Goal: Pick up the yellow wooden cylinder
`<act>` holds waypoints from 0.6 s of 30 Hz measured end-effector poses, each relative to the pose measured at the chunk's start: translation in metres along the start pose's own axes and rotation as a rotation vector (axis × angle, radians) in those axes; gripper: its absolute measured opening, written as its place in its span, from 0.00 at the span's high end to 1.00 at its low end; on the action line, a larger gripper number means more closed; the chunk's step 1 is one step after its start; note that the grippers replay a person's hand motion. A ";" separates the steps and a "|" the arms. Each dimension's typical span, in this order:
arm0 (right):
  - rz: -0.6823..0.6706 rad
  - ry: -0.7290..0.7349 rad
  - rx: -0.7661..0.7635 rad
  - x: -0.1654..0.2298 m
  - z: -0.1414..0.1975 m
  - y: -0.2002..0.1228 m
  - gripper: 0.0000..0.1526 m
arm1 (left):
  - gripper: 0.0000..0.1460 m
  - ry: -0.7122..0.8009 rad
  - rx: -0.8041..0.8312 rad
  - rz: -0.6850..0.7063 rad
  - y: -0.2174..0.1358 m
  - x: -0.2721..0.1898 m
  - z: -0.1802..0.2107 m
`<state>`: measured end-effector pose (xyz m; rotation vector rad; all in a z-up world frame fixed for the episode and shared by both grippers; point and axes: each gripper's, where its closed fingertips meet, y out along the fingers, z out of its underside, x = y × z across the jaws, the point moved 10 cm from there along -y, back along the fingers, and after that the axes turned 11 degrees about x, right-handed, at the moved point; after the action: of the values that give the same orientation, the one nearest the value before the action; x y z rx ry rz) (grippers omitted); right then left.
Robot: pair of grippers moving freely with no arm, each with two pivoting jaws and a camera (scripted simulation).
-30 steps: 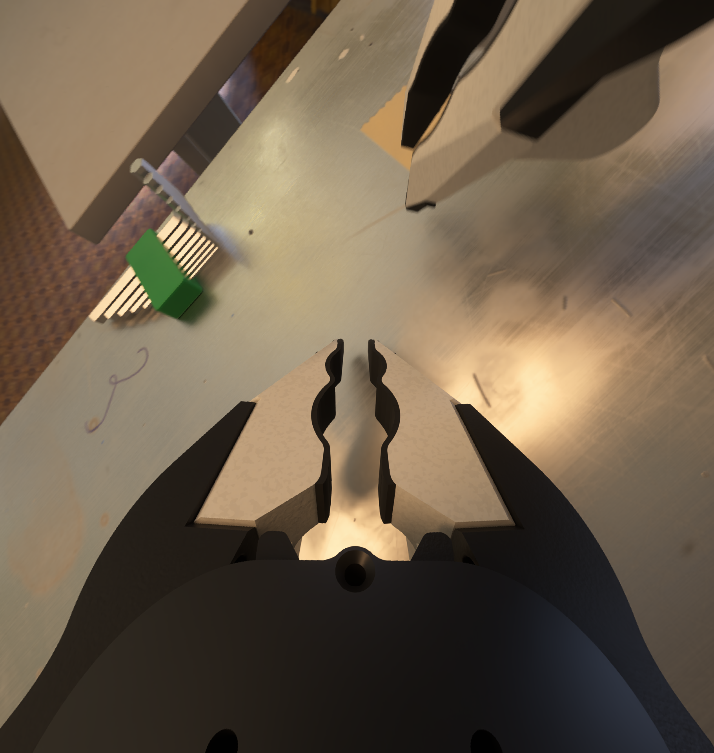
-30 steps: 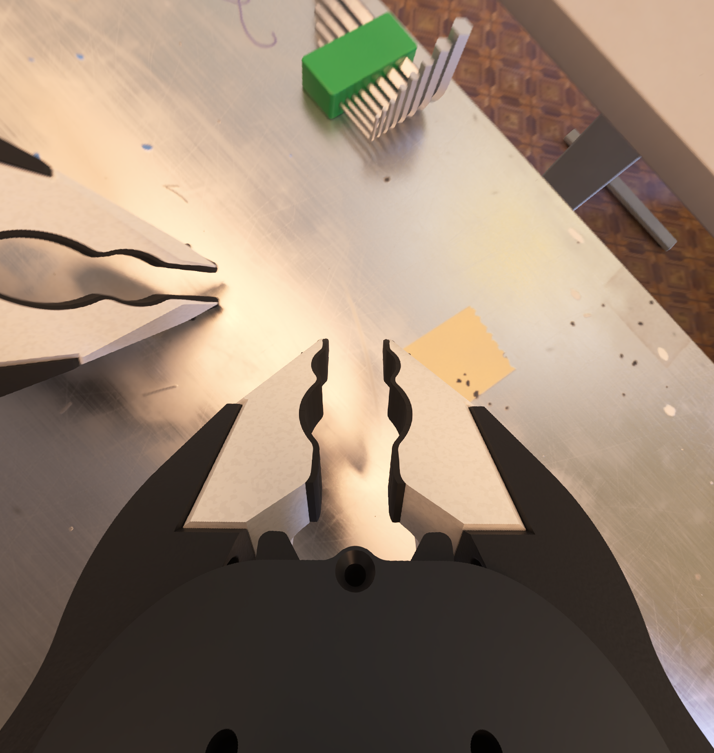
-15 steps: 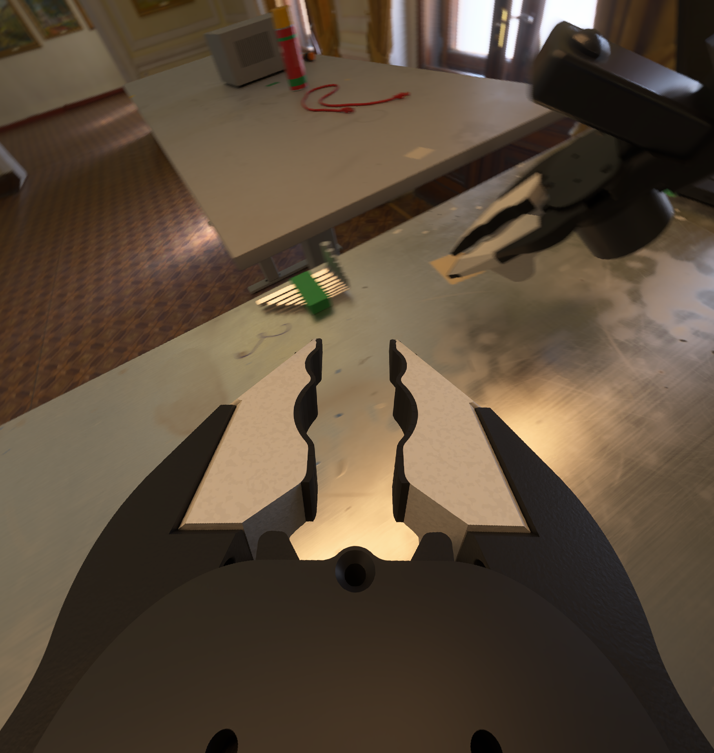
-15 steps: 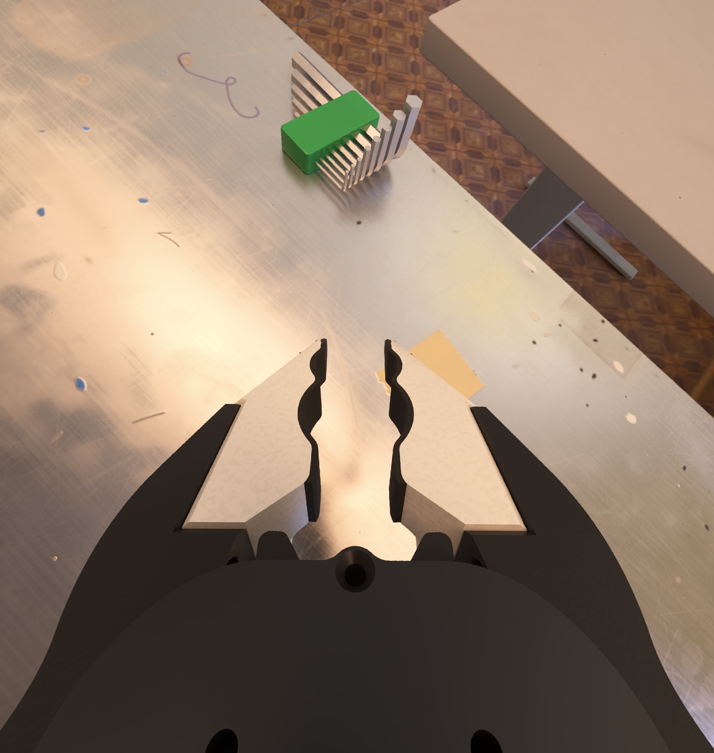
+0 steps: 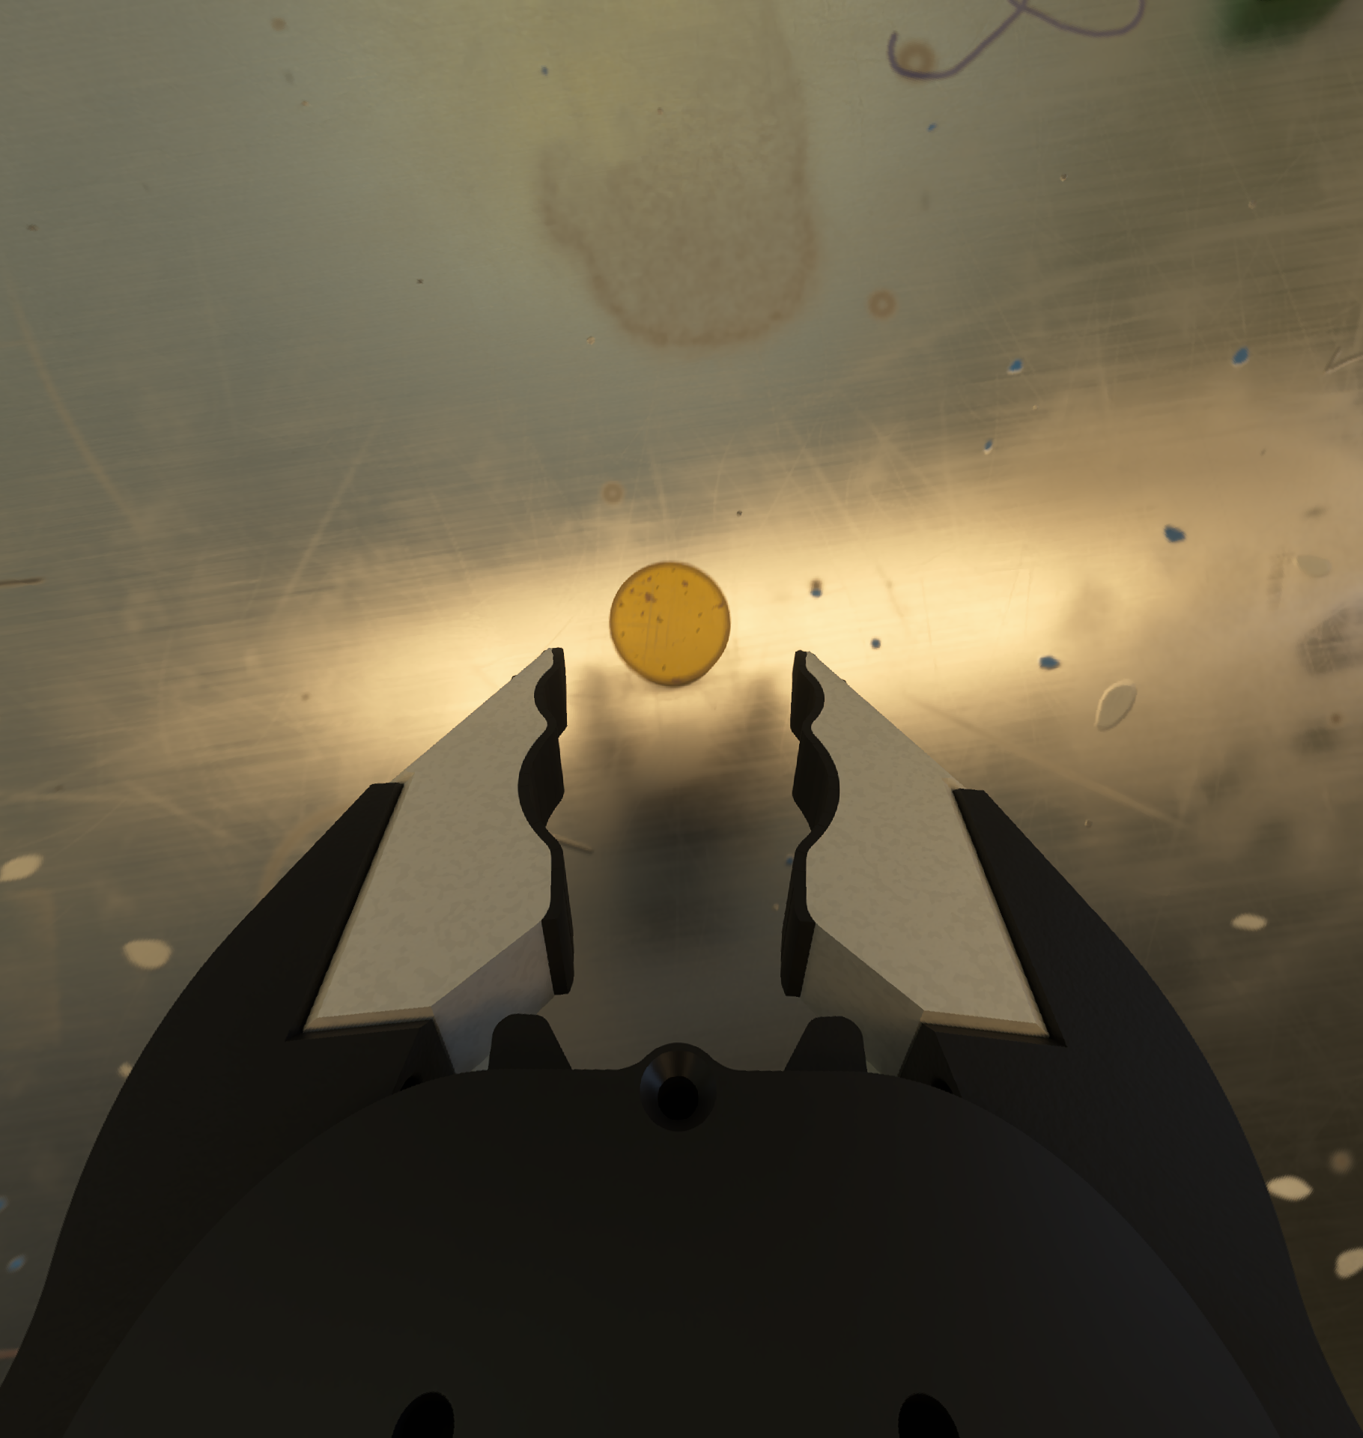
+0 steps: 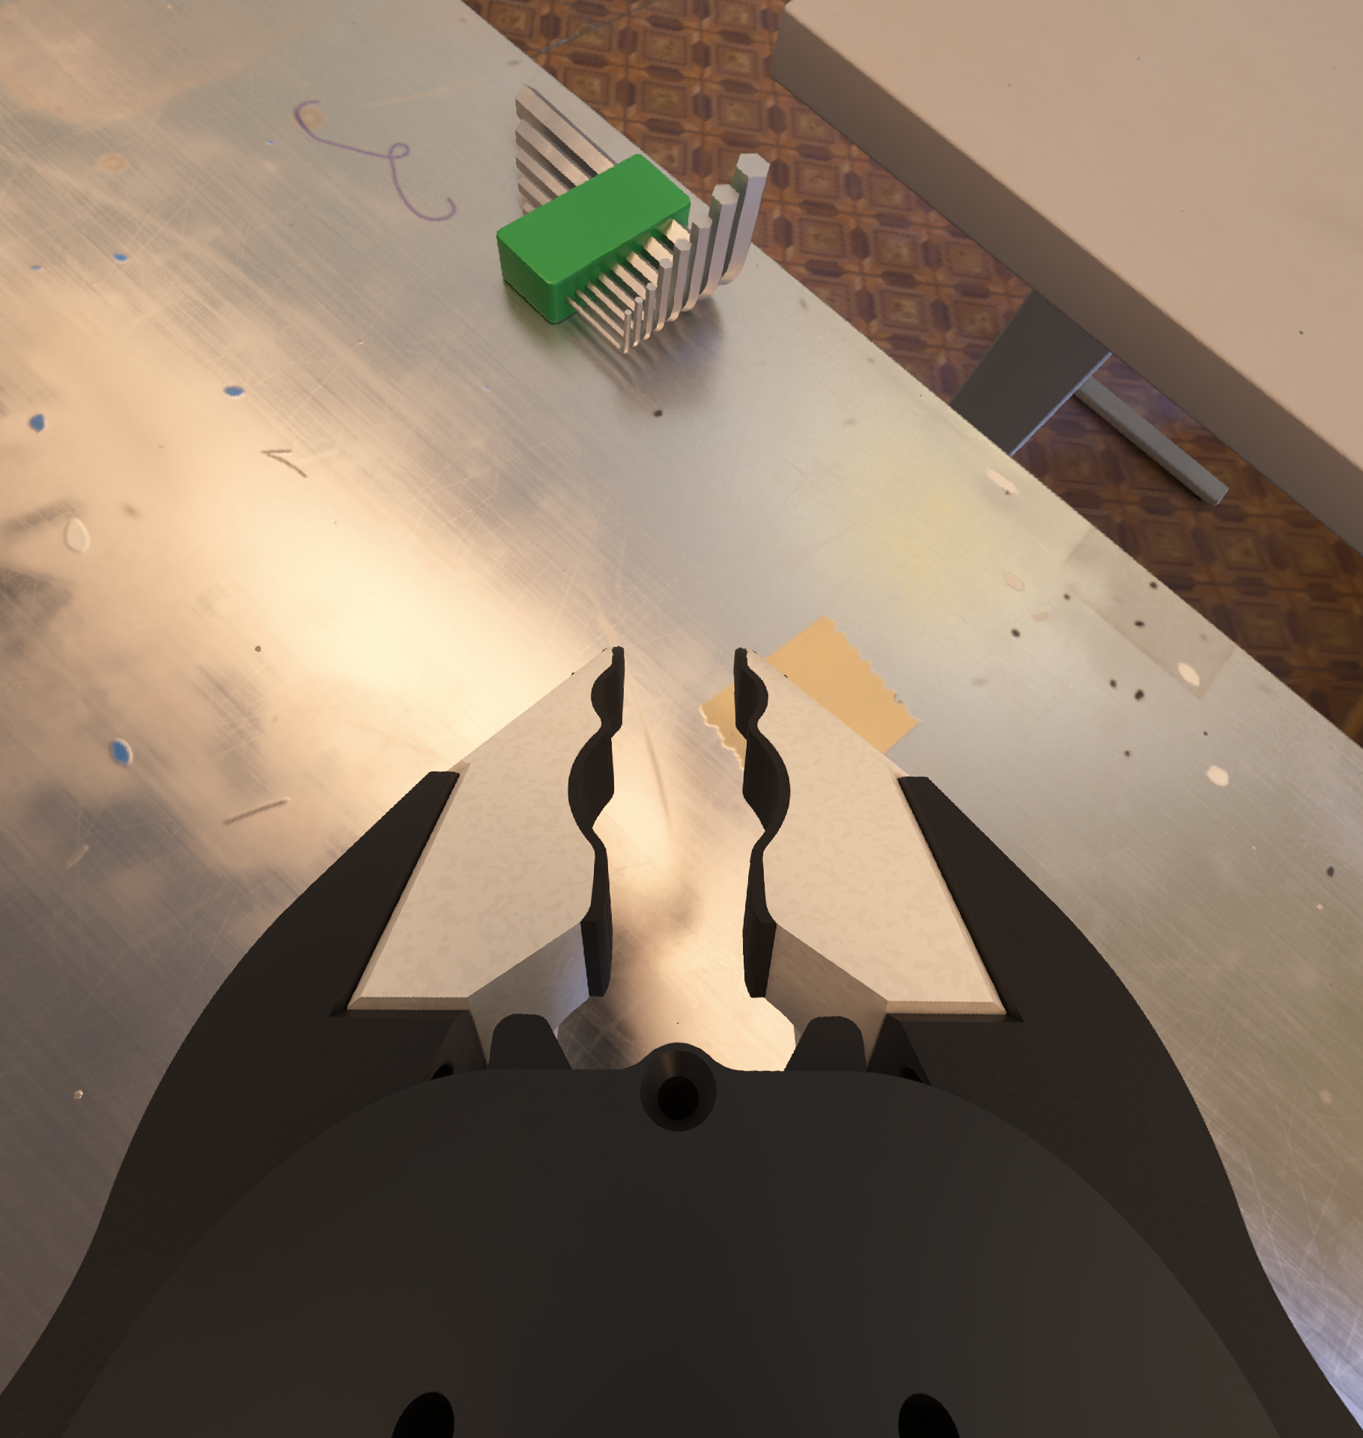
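Observation:
The yellow wooden cylinder [image 5: 669,624] stands on end on the scratched metal table [image 5: 274,389]; in the left wrist view I see only its round top face, from straight above. My left gripper [image 5: 678,657] is open wide and empty, pointing down at the table, and the cylinder shows just beyond the fingertips, slightly left of the middle of the gap. My right gripper [image 6: 678,654] is open with a narrower gap, empty, above the table [image 6: 274,545]. The cylinder does not show in the right wrist view.
A green holder with a row of metal hex keys [image 6: 593,233] lies near the table's far edge. A tan tape patch [image 6: 842,692] lies just past my right fingertips. Beyond the edge are patterned floor and a second pale table [image 6: 1130,156].
My left gripper has swung from a level view of the room to point down at the table and opened wider; the yellow cylinder has come into view. The right gripper has barely moved.

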<state>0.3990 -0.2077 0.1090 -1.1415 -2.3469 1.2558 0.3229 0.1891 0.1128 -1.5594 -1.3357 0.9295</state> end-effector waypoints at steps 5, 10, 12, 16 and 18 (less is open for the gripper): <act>0.007 -0.021 0.000 0.002 -0.001 -0.001 0.82 | 0.61 0.030 0.063 -0.094 0.012 -0.006 -0.009; 0.002 -0.027 -0.014 0.002 -0.002 -0.005 0.82 | 0.70 0.093 0.114 -0.032 0.014 0.001 -0.013; -0.003 -0.025 -0.023 0.002 -0.002 -0.006 0.82 | 0.78 0.115 0.120 0.003 0.014 0.006 -0.014; 0.002 -0.025 -0.034 0.001 -0.003 -0.009 0.82 | 0.78 0.137 0.118 -0.002 0.012 0.015 -0.012; 0.003 -0.021 -0.044 0.000 -0.003 -0.011 0.82 | 0.78 0.141 0.094 -0.018 0.007 0.018 -0.009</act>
<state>0.3946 -0.2095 0.1193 -1.1519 -2.4002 1.2282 0.3365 0.2048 0.1094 -1.5095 -1.1888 0.8437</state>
